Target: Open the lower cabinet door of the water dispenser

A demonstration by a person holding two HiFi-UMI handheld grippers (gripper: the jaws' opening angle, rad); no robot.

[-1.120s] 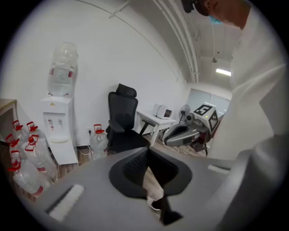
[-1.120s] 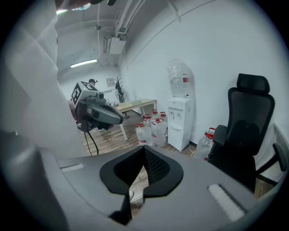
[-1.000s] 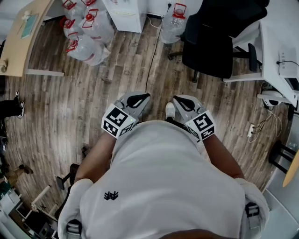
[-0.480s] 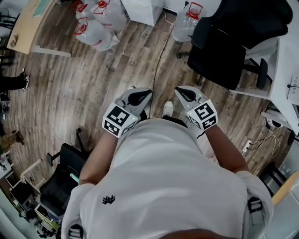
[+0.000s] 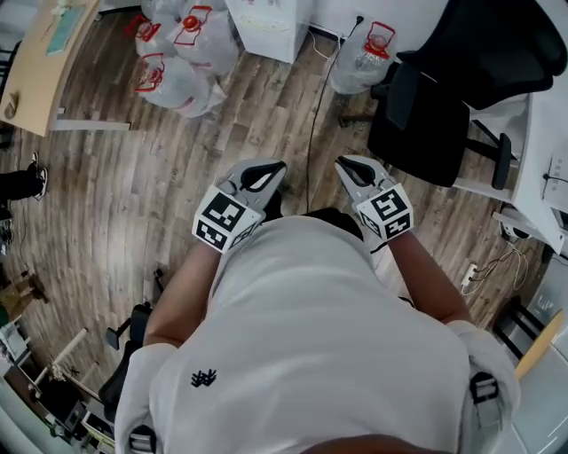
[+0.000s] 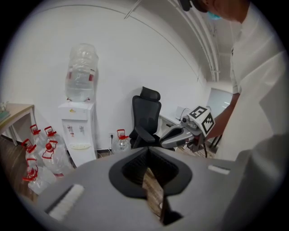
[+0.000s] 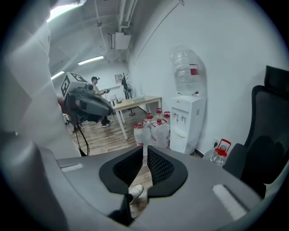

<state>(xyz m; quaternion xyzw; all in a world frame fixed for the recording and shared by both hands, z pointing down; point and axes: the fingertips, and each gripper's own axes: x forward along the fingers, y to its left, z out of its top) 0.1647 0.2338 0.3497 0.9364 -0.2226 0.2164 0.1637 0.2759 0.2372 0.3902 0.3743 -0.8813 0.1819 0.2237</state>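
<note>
The white water dispenser (image 6: 79,131) stands against the far wall with a clear bottle (image 6: 82,72) on top. Its lower cabinet door (image 6: 85,155) looks closed. It also shows in the right gripper view as the dispenser (image 7: 187,122), and at the head view's top edge as the dispenser (image 5: 266,22). My left gripper (image 5: 277,167) is held in front of the person's body, shut and empty, well short of the dispenser. My right gripper (image 5: 342,161) is level with it; its jaws are opening by a thin slit, with nothing between them.
Several red-capped water jugs (image 5: 177,49) lie left of the dispenser, and one jug (image 5: 368,53) stands to its right. A black office chair (image 5: 444,97) and a white desk (image 5: 546,106) are on the right, a wooden desk (image 5: 44,62) on the left. A black cable (image 5: 312,115) runs over the floor.
The person has walked forward over the wood floor, carrying both grippers along. The dispenser, jugs and chair have shifted in the head view.
</note>
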